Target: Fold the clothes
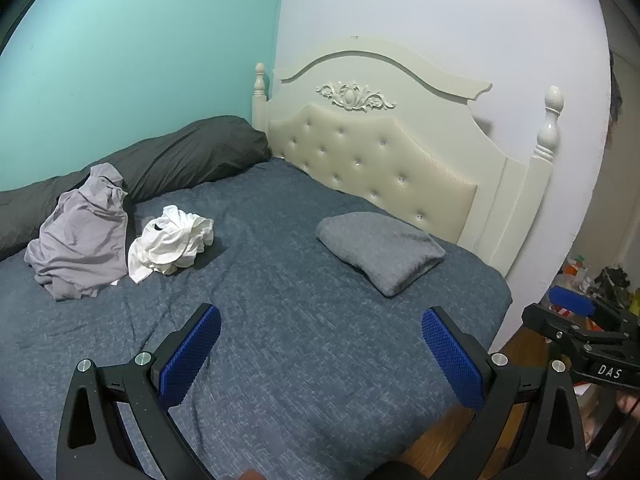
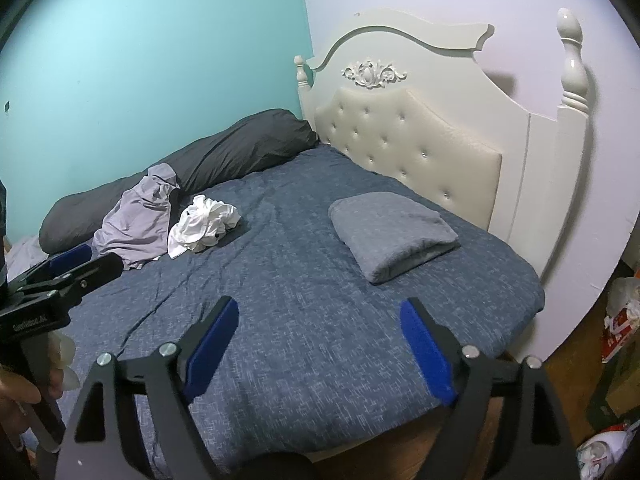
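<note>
- While both claws hang over the near edge of the bed, nothing is in either of them.
- The left gripper has its blue pads spread wide, only the blue-grey bedspread showing between them.
- The right gripper is just as wide apart, jaws gaping, empty, bare bedspread in the gap.
- Over by the headboard, a grey garment sits neatly folded into a thick rectangle, lying flat on the cover on the right side of the bed.
- Across on the far left, two pieces are still in heaps: a crumpled white shirt and, touching it on its left, a rumpled lavender garment.
- That lavender one leans up against a long dark grey pillow running along the teal wall.
- The folded piece lies well apart from the unfolded pair, with open bedspread between them.
- In the right wrist view, a hand grips the left tool's handle at the lower left.
- Off the right side of the bed there's wooden floor with clutter, too blurred to name.
</note>
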### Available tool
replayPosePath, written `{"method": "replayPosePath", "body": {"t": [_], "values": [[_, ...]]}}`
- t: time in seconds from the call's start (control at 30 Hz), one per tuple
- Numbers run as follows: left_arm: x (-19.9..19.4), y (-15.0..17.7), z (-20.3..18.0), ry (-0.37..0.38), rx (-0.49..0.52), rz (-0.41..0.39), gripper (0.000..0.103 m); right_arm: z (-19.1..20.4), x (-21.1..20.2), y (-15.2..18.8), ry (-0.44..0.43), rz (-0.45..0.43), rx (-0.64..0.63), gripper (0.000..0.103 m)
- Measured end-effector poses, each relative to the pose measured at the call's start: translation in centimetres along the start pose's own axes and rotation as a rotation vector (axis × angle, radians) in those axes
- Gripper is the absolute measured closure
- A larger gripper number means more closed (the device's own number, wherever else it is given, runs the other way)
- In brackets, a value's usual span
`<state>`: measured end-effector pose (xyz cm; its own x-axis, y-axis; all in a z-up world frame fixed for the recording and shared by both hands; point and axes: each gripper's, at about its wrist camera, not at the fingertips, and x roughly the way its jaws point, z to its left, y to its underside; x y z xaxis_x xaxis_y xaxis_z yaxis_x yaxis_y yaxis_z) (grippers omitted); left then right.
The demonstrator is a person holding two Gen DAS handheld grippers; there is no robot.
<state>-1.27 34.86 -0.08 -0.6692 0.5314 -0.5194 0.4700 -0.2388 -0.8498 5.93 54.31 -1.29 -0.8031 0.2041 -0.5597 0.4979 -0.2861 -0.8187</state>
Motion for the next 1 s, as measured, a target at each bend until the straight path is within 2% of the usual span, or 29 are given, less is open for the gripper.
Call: {"method": "replayPosePath", "body": {"t": [0.13, 0.2, 0.27, 1.0], "values": [[-0.1, 0.1, -0.1, 0.003, 0.000, 0.005, 0.001, -0.1, -0.2, 0.2, 0.009, -0.007, 0.005, 0.016], [-0.2, 0.2, -0.1, 0.003, 0.002, 0.009, 0.000, -0.2, -0.4, 0.4, 0.013, -0.012, 0.007, 0.008], [-0.3, 0.3, -0.2, 0.001, 0.004, 0.010, 0.000, -0.2, -0.5, 0.4, 0.019, -0.018, 0.008, 0.005], [-1.2, 0.8, -0.3, 0.011, 0.005, 0.027, 0.000, 0.2, -1.5, 0.6, 0.037, -0.036, -0.002, 0.004]]}}
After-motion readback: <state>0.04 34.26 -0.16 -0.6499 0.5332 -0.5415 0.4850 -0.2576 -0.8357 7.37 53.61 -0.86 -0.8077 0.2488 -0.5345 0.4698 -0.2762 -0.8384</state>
